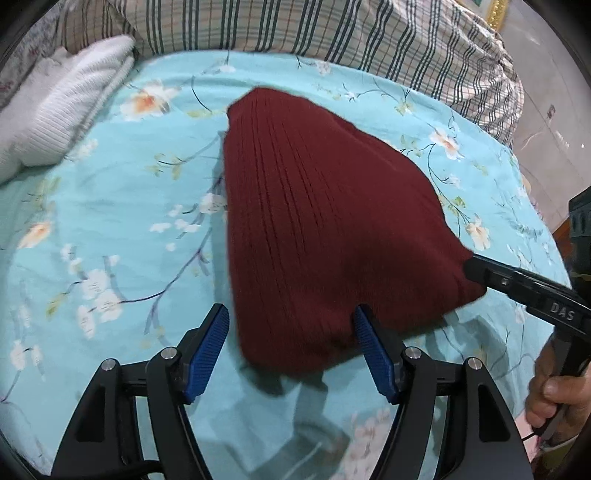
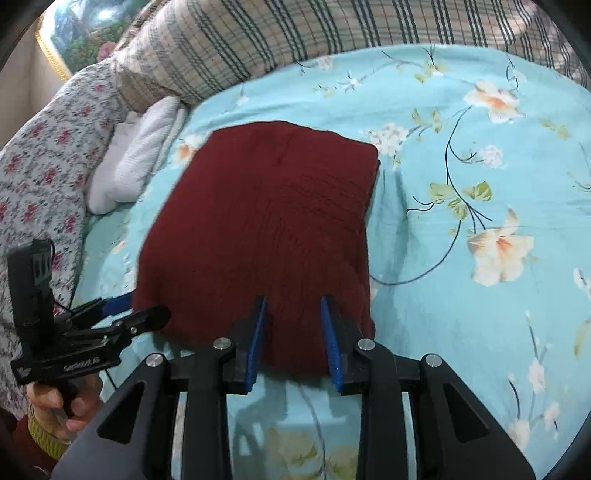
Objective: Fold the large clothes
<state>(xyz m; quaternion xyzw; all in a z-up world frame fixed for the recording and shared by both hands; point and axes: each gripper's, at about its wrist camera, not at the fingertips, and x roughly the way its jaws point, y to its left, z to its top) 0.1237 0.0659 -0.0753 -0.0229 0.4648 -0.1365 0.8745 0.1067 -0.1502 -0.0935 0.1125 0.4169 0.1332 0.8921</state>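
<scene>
Dark red ribbed sweater [image 1: 325,221] lies folded on the bed, on a turquoise flowered sheet [image 1: 122,206]. Near edge is slightly blurred in both views. Left claw [image 1: 291,334]: jaws wide apart, pads at the sweater's near edge, fabric between them, not pinched. Right claw [image 2: 291,328]: jaws moderately apart over the near edge, not pinched either. White knit garment [image 1: 62,110] well apart to the left; plaid quilt [image 1: 332,33] behind.

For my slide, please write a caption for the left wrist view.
Open left tool at the near edge of a folded red sweater on a floral bedsheet.
</scene>
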